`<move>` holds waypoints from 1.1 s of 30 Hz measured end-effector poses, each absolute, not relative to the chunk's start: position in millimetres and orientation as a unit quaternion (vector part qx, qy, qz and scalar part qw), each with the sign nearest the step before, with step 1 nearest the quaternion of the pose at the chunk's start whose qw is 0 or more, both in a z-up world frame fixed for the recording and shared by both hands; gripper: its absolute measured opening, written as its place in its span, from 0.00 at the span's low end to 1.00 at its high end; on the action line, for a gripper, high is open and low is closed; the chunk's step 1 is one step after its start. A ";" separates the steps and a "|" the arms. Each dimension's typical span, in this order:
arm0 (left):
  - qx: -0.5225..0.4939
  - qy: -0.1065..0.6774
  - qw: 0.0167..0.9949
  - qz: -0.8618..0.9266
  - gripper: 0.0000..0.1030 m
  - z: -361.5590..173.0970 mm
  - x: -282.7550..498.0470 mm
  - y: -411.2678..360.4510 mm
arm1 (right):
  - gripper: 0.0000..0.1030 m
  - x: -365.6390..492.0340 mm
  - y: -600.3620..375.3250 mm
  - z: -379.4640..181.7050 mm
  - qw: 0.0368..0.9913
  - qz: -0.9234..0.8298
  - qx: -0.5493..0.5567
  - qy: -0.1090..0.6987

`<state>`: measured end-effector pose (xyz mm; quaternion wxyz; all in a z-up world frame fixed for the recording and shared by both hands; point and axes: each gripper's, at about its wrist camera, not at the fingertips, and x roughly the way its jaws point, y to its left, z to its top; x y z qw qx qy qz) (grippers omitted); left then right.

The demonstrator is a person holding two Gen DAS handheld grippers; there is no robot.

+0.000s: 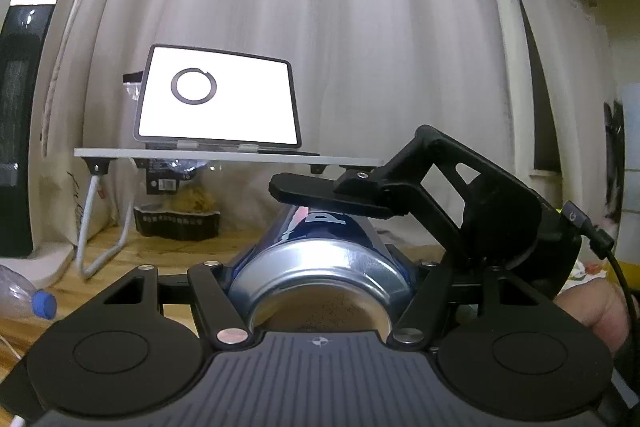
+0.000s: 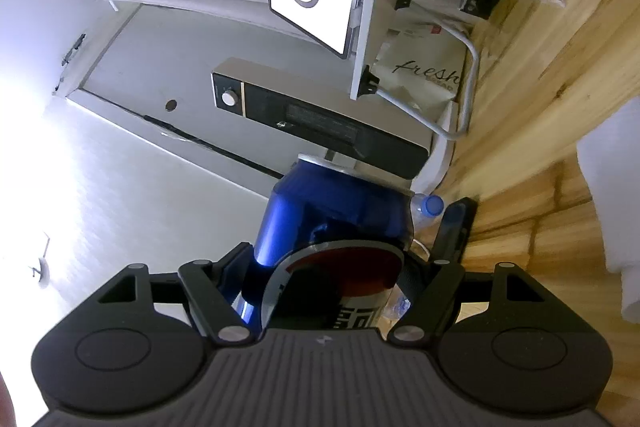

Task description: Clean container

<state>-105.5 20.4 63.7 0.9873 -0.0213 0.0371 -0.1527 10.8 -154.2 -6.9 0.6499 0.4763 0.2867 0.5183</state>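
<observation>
- Clamping state, left gripper (image 1: pixel 320 267): jaws are closed on the can (image 1: pixel 320 251), which lies lengthwise between them at the lower centre of the frame, concave base toward the camera.
- Right gripper (image 2: pixel 348 235): the can sits between its jaws. In the left wrist view one black finger lies across the top of the can. Whether the pads press on it cannot be told.
- Hand (image 1: pixel 600 311): partly visible at the lower right edge, on the right gripper's body.
- Risk, denting: the can wall looks like thin aluminium. Two clamps acting on it at once could crush or crease it if either tightens.
- Risk, slipping: the painted blue surface is smooth and glossy and the body is cylindrical. It may rotate or slide out of flat pads, especially if wetted for cleaning.
- Risk, spilling: any liquid left inside may run out, since the can is held about level and its top points away.
- Risk, collision: the two grippers work close together, so a wrist turn could knock finger against finger.
- Bottle (image 1: pixel 24 299): clear crinkled plastic with a blue cap, lying on its side at the lower left. A dropped can could strike it.
- Table (image 1: pixel 168 251): pale wood with visible grain.
- Stand (image 1: pixel 224 154): thin flat grey board on bent white wire legs, at mid-left.
- Tablet (image 1: pixel 218 99): glowing white screen showing a dark ring, propped on the stand.
- Curtain (image 1: pixel 360 27): pale pleated fabric filling the background.
</observation>
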 end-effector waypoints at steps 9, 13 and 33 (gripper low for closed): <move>0.019 0.084 0.994 -0.060 0.65 50.7 -84.2 47.6 | 0.92 11.5 -199.1 18.0 0.855 0.337 0.302 0.253; 0.028 0.123 0.991 -0.040 0.65 41.0 -67.1 47.0 | 0.65 16.1 -177.5 16.4 0.916 0.262 0.079 0.294; 0.096 0.131 0.985 -0.066 0.65 27.0 -68.0 14.4 | 0.10 2.0 -127.0 1.5 0.915 0.286 -0.111 0.261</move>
